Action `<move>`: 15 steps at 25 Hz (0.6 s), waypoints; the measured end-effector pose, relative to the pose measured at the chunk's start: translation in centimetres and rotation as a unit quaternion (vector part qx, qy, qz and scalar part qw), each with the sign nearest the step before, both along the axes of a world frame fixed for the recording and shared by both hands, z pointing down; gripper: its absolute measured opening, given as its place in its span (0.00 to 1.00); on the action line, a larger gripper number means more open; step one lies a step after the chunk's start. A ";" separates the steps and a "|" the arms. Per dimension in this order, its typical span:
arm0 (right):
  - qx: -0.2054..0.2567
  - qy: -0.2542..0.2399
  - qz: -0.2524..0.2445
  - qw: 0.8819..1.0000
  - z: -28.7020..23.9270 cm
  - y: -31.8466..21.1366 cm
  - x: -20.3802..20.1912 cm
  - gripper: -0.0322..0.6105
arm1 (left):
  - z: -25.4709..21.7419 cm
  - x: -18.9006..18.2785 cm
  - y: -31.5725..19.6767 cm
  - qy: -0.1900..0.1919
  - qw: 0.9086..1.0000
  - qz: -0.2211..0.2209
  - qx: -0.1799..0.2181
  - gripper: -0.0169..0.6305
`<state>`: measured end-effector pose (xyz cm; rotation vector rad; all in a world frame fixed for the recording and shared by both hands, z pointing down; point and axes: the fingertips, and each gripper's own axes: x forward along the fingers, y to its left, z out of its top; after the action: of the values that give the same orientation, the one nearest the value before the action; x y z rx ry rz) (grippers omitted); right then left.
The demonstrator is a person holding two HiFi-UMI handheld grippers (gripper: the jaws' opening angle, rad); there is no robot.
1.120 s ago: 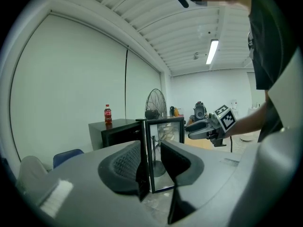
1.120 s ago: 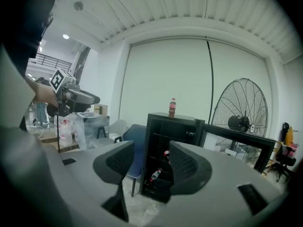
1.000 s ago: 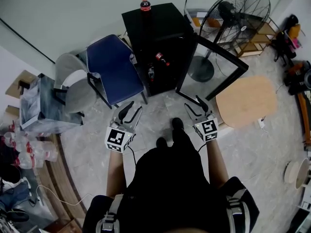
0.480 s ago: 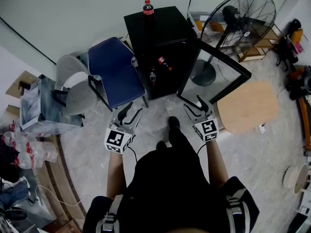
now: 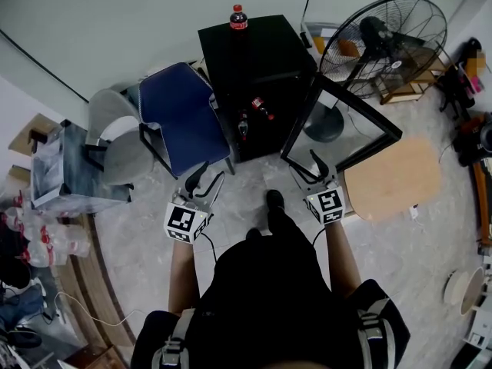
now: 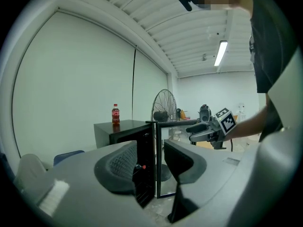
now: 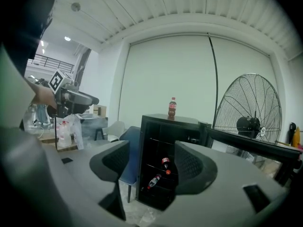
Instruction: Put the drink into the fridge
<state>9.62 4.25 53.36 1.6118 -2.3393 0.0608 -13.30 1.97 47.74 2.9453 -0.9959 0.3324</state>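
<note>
A cola bottle (image 5: pixel 238 18) with a red label stands upright on top of the black fridge (image 5: pixel 250 48). The fridge's glass door (image 5: pixel 342 121) is swung open to the right. Two more bottles (image 5: pixel 260 108) lie on the shelves inside. Both grippers are held low in front of the fridge, well short of it. My left gripper (image 5: pixel 203 181) is open and empty. My right gripper (image 5: pixel 306 166) is open and empty, close to the door's lower edge. The right gripper view shows the top bottle (image 7: pixel 172 108) and the shelved bottles (image 7: pixel 165 163) between my open jaws.
A blue chair (image 5: pixel 183 114) stands against the fridge's left side, with a grey chair (image 5: pixel 115 133) beyond it. A large floor fan (image 5: pixel 384 41) stands right of the door. A round wooden stool (image 5: pixel 392 177) is near my right gripper. Bagged clutter (image 5: pixel 42 237) lies far left.
The view has shifted slightly, so the fridge, the fan and the door sit a little lower and further right. One foot has stepped forward. Both grippers keep their place, empty.
</note>
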 end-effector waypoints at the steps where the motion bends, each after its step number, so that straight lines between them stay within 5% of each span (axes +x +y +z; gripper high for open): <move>1: -0.003 0.000 0.000 1.000 0.0 -0.3 0.1 0.51 | -0.1 0.1 -0.4 0.000 1.000 0.000 0.000 0.31; 15: -0.005 -0.003 -0.025 1.000 -0.5 -7.3 1.6 0.52 | -0.6 1.7 -5.8 0.003 1.000 -0.022 -0.002 0.31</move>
<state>11.23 -3.04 52.84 1.5505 -2.3783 0.0662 -11.60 -3.88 47.16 2.9141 -1.0578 0.3250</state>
